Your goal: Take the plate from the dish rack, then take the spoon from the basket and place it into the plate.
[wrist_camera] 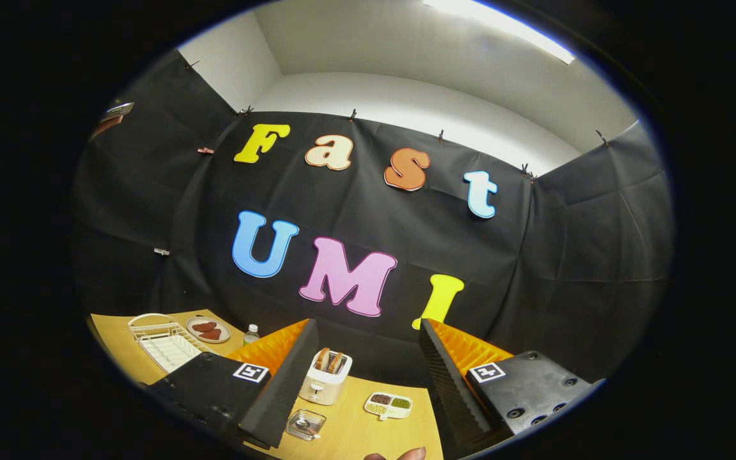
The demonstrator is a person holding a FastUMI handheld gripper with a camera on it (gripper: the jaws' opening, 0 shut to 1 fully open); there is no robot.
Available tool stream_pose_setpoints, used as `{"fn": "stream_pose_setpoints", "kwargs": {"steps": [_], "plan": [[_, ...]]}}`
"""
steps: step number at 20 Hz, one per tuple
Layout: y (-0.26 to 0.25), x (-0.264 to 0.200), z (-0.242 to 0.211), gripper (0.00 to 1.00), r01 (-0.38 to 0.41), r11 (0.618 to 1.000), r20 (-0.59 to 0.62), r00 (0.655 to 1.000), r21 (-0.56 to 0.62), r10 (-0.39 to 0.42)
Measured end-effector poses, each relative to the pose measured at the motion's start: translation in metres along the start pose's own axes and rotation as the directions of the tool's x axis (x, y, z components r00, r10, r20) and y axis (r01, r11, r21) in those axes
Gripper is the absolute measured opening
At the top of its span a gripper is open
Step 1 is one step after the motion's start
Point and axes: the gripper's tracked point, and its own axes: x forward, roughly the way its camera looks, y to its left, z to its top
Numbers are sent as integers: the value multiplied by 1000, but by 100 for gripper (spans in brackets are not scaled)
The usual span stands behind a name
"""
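Observation:
My gripper (368, 326) is open, with nothing between its fingers, and it is raised and tilted towards the booth wall. Down on the wooden table (355, 434), a white wire dish rack (162, 342) stands beyond the left finger, at the table's far left. Whether it holds a plate I cannot tell. Beside the rack lies a round plate (208, 329) with brown pieces on it. A small clear basket (305, 425) sits close by the left finger's inner side, with a metal spoon (308, 424) lying in it.
A white toaster (325, 378) with two bread slices stands between the fingers, just behind the basket. To its right is a divided white dish (388, 405) of beans. A small bottle (252, 333) stands near the plate. A person's fingertips (400, 455) show at the table's near edge.

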Motion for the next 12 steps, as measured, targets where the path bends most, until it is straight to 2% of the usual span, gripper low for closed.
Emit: {"fn": "stream_pose_setpoints", "kwargs": {"steps": [12], "plan": [[4, -4, -1, 98, -3, 999, -12, 1000, 32, 3]]}}
